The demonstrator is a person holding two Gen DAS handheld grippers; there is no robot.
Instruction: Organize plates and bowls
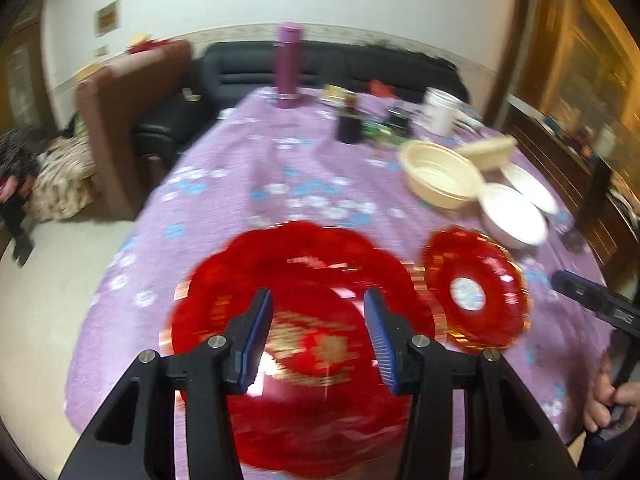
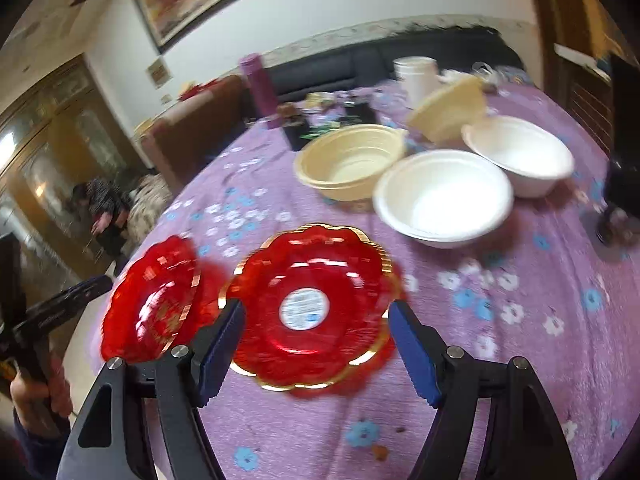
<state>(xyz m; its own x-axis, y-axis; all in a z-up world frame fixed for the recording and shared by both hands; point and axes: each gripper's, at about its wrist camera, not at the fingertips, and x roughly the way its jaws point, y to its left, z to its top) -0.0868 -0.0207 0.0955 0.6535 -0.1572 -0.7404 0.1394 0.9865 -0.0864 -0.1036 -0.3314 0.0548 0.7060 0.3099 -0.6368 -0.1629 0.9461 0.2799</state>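
Two red scalloped plates with gold rims lie on the purple flowered tablecloth. My left gripper (image 1: 318,316) is open above the plate with gold print (image 1: 296,320), which also shows at the left of the right wrist view (image 2: 156,300). My right gripper (image 2: 316,332) is open above the plate with a white label (image 2: 312,304), seen in the left wrist view too (image 1: 474,288). Behind stand a cream bowl (image 2: 352,160), a tilted cream bowl (image 2: 448,110) and two white bowls (image 2: 444,196) (image 2: 520,152). Both views are blurred.
A purple flask (image 1: 289,64), a white cup (image 1: 440,110), a dark jar (image 1: 349,120) and small clutter stand at the table's far end. A black sofa (image 1: 280,62) and a brown chair (image 1: 132,112) are beyond. The table edge (image 1: 108,280) drops to the floor at left.
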